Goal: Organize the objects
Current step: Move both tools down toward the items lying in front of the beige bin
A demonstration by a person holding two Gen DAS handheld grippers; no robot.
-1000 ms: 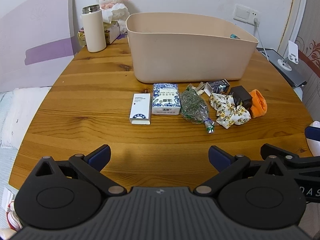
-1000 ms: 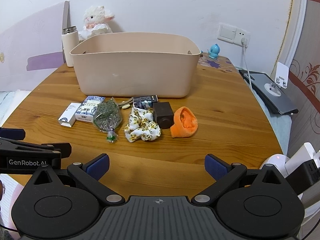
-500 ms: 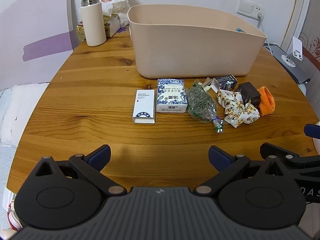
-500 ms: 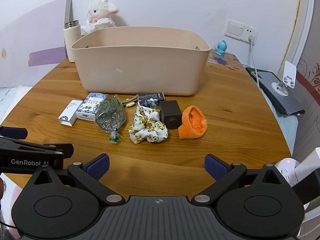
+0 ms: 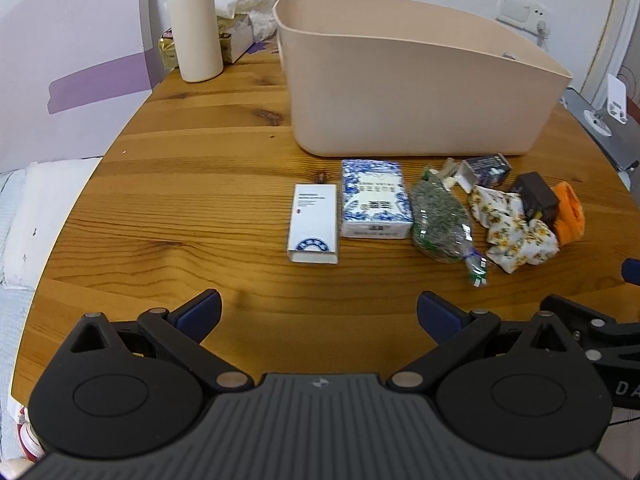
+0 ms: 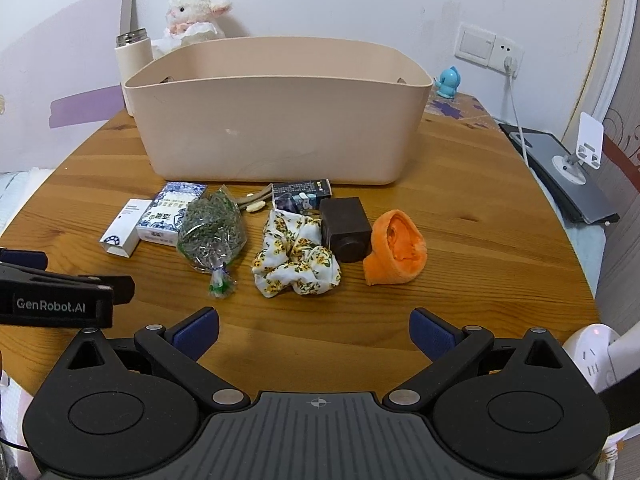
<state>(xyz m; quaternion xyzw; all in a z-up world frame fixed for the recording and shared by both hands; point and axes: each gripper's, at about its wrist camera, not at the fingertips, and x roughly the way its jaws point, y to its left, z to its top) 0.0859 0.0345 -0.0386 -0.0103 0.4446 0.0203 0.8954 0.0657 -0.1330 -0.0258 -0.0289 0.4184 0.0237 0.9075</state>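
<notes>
A beige plastic bin stands on the round wooden table. In front of it lies a row of objects: a white box, a blue-patterned box, a bag of dried herbs, a floral scrunchie, a dark box, an orange cloth and a small dark carton. My left gripper is open and empty, short of the white box. My right gripper is open and empty, short of the scrunchie.
A white thermos, a plush lamb and tissue boxes stand at the back left. A blue figurine and a wall socket with cable are back right. A grey device with a white stand lies off the table's right edge.
Both grippers have moved forward toward the row of objects, which now looks closer and larger. Both stay open and empty. Nothing on the table has moved.
</notes>
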